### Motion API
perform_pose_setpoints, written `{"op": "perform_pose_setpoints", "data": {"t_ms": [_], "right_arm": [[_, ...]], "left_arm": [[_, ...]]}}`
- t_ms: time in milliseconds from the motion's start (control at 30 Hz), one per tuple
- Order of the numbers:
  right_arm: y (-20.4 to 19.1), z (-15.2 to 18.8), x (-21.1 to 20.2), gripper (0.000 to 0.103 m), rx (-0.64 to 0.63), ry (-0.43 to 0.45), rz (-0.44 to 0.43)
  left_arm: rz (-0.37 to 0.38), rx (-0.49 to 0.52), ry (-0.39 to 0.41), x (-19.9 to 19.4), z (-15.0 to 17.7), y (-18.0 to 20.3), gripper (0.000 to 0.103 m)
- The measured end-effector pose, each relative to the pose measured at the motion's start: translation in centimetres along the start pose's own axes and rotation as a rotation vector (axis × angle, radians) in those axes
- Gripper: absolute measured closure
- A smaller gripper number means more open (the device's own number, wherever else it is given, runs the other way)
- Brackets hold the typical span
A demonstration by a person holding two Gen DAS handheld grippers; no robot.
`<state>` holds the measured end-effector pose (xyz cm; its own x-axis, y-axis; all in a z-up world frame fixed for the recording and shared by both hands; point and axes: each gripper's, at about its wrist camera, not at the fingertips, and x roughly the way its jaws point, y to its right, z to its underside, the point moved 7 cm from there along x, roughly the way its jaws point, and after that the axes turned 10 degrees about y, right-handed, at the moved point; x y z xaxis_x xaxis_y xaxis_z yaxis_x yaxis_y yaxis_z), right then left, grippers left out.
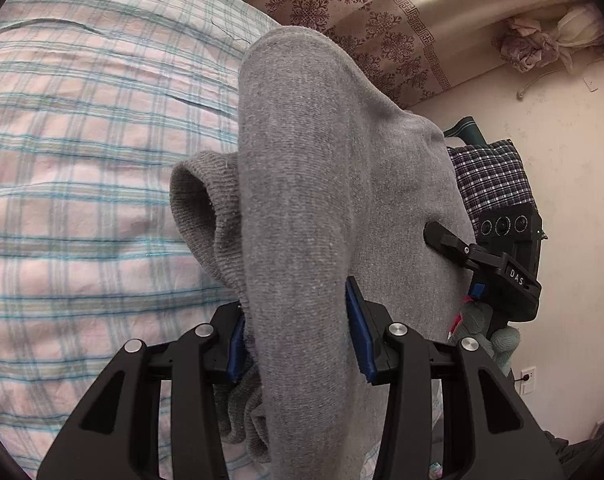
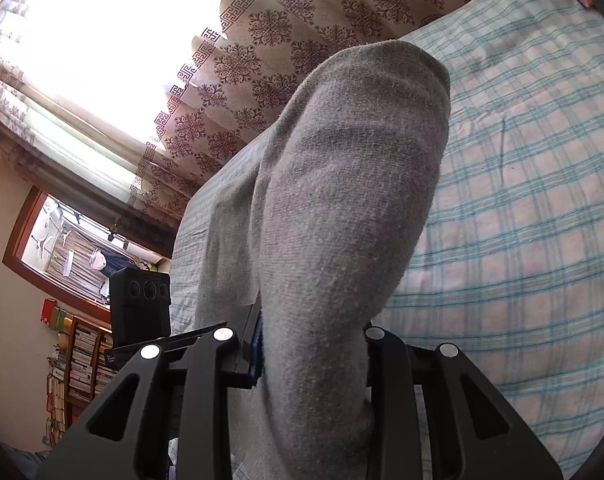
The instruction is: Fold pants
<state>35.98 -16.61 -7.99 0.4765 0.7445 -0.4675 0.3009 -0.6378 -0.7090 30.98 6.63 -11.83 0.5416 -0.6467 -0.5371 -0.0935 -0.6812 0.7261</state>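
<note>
The grey knit pants [image 1: 302, 168] hang lifted above the plaid bed sheet [image 1: 82, 152]. My left gripper [image 1: 298, 332] is shut on a thick fold of the pants, with blue pads on both sides of the cloth. A ribbed cuff opening [image 1: 198, 204] shows to the left of the fold. My right gripper [image 1: 437, 236] shows at the right in the left wrist view, pinching the same cloth. In the right wrist view my right gripper [image 2: 313, 352] is shut on the pants [image 2: 341, 200], which drape over its fingers and hide the tips.
The plaid bed sheet [image 2: 521, 220] fills the area under the pants. A patterned curtain [image 2: 262, 40] and bright window are behind. A bookshelf [image 2: 78, 368] stands at lower left. A dark checked pillow [image 1: 489, 176] lies near the wall.
</note>
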Motion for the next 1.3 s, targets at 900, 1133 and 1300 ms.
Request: {"op": "perform_pose_setpoints", "data": {"t_ms": [900,1133,1300], "right_arm": [[6.7,0.6,1.4,0.036,-0.170,0.006,0.410],[4.0,1.2,-1.4,0.031,-0.391,0.091,0.619],[2.0,3.3,-3.7,0.031,-0.430,0.135,0.639]], "left_arm": [[-0.266,0.182,-0.019,6.1,-0.9,1.1,0.047],[-0.399,0.312,0.020,4.7,-0.4,2.8,0.045],[-0.498,0.451,0.045,3.4,0.8,4.6,0.045]]}}
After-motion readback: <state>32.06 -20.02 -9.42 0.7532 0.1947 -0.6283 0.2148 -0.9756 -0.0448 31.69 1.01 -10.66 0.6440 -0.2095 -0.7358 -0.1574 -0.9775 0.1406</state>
